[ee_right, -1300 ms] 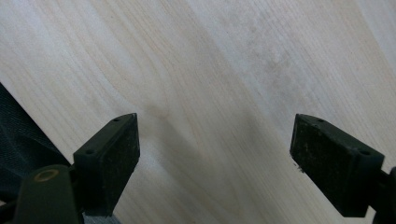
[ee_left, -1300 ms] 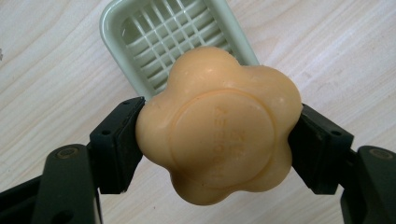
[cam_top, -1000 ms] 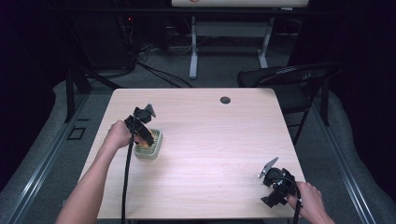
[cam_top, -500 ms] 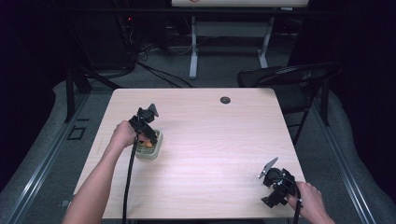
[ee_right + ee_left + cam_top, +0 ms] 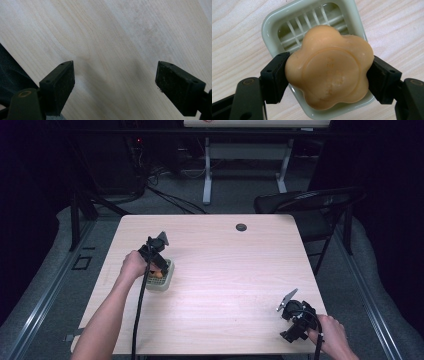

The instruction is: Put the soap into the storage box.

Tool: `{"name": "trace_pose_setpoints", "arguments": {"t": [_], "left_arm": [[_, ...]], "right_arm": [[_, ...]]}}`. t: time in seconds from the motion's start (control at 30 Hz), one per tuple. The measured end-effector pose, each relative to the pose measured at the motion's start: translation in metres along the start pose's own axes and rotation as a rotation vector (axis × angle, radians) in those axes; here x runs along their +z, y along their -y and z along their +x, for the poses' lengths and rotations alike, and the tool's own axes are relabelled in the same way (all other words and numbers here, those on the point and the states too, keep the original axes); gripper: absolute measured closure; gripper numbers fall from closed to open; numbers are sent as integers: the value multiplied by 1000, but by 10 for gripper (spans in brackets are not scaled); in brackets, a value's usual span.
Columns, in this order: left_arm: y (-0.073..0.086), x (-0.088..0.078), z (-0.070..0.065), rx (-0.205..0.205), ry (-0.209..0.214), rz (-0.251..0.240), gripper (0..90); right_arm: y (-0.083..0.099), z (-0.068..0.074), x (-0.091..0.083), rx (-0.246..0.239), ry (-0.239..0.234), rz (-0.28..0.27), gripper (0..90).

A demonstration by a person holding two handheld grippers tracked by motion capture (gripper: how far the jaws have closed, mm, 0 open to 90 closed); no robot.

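A flower-shaped orange soap bar [image 5: 328,66] is clamped between the jaws of my left gripper [image 5: 328,75], just above a pale green slotted soap dish [image 5: 294,15]. In the high view the left gripper [image 5: 156,262] points down over the dish [image 5: 164,281] at the table's left side, with the soap [image 5: 156,273] showing orange under it. My right gripper [image 5: 296,320] rests near the table's front right corner. Its jaws [image 5: 115,85] stand wide apart over bare wood with nothing between them.
The light wooden table [image 5: 225,270] has a dark round grommet [image 5: 241,227] near its far edge. A black chair [image 5: 310,205] stands beyond the far right corner. The table's near edge [image 5: 17,67] runs close by the right gripper.
The left hand has sunk a little and shifted slightly right, bringing the soap down close to the dish. The right hand has kept still.
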State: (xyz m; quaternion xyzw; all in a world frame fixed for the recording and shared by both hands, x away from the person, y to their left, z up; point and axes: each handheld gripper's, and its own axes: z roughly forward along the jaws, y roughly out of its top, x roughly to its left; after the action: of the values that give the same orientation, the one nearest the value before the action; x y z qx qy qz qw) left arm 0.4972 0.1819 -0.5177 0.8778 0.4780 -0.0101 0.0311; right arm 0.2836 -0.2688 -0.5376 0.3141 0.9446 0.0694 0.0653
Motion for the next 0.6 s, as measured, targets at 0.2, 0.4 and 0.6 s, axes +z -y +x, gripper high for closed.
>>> {"name": "trace_pose_setpoints", "arguments": {"t": [0.2,0.4,0.6], "left_arm": [[-2,3,-3,-13,-11,1,269],[-3,3,-2,-28,-13,-4,269],[-3,3,-2,-17,-12,-1,268]], "right_arm": [[1,0,1,10,-10,-14,156],[0,0,1,4,-8,-4,156],[0,0,1,4,-9,-3,156]]}}
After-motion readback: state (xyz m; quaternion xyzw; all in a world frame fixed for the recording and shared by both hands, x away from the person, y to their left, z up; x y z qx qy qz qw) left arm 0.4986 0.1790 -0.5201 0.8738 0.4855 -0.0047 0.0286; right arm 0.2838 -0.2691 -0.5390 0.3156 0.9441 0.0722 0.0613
